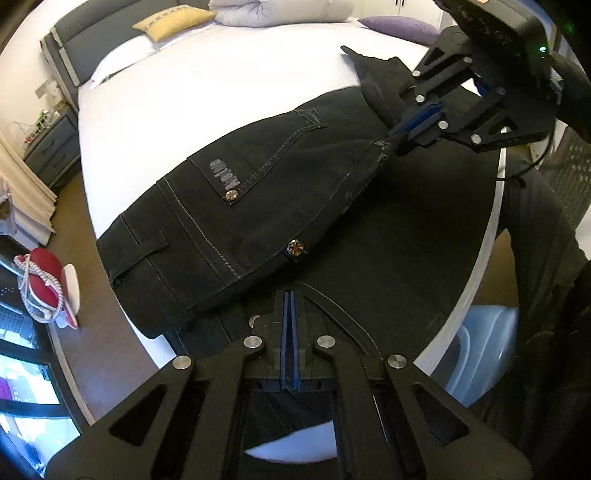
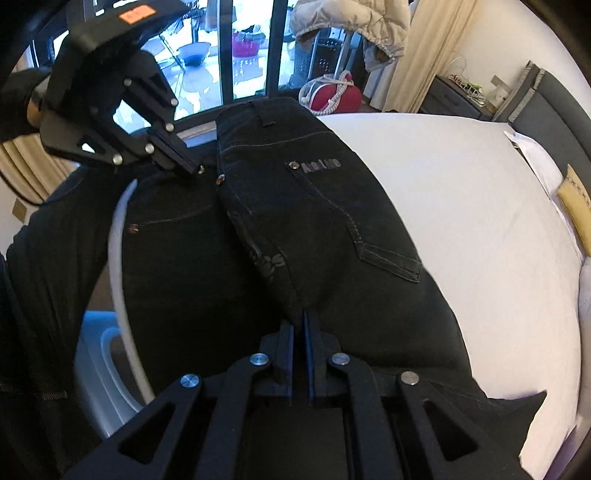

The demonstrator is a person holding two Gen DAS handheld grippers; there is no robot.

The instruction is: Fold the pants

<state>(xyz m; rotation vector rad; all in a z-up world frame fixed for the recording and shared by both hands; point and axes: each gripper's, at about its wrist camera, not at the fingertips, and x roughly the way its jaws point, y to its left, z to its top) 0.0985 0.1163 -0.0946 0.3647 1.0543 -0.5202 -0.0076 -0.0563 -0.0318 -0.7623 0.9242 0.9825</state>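
1 pants (image 1: 266, 192), 2 grippers, 1 yellow pillow (image 1: 173, 22), 1 purple pillow (image 1: 399, 27).

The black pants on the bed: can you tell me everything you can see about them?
The pants are black denim-like trousers with pale contrast stitching, a back pocket bearing grey lettering, metal rivets and a belt loop. They lie on the white bed, one half folded over the other so the rear faces up. The left gripper is shut on cloth near the waist, and the right gripper is shut on a fold of fabric lower down.
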